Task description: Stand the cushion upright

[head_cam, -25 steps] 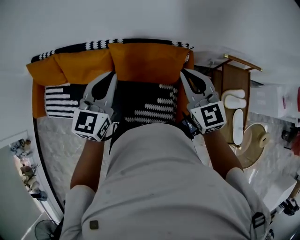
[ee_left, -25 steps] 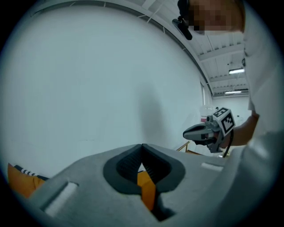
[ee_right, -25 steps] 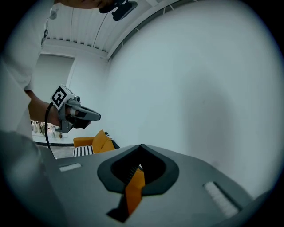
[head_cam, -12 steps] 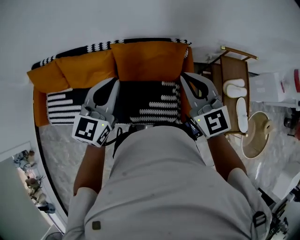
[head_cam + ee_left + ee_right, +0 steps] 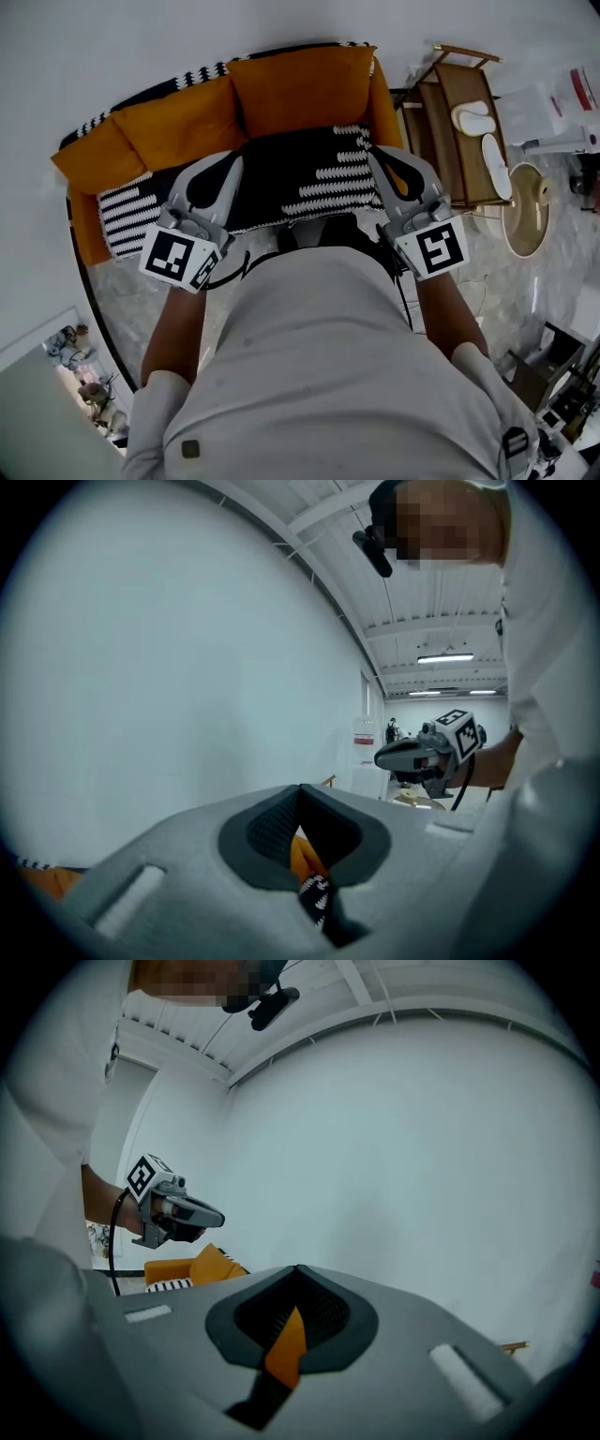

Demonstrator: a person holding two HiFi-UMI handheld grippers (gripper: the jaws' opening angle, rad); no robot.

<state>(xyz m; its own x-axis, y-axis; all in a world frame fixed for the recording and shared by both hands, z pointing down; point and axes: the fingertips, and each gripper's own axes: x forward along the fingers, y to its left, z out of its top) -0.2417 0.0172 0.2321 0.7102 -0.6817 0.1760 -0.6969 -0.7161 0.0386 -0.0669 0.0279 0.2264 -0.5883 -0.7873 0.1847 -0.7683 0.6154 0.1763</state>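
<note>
Surface is an orange sofa (image 5: 81, 230) against a plain white wall (image 5: 141, 47). Its seat and back rim are covered by a black throw (image 5: 309, 173) with white zigzag bands. Pale marble-look floor (image 5: 117, 300) around it, and a wooden stand (image 5: 450, 98) just beside the sofa's right arm. The cushion (image 5: 300, 89) sits at the right end of the seat, upright, leaning on the sofa back, bottom edge on the throw. It's plain orange fabric, squarish, puffy, soft corners. Two more orange cushions (image 5: 173, 127) lean along the back to its left. You hold the left claw (image 5: 230, 159) and right claw (image 5: 373, 150) over the front of the seat, one either side, near the cushion but not touching it as far as the head view shows. Both claws are fully closed, pads together, nothing gripped. Bodies are grey moulded plastic with dark ribbed pads.
</note>
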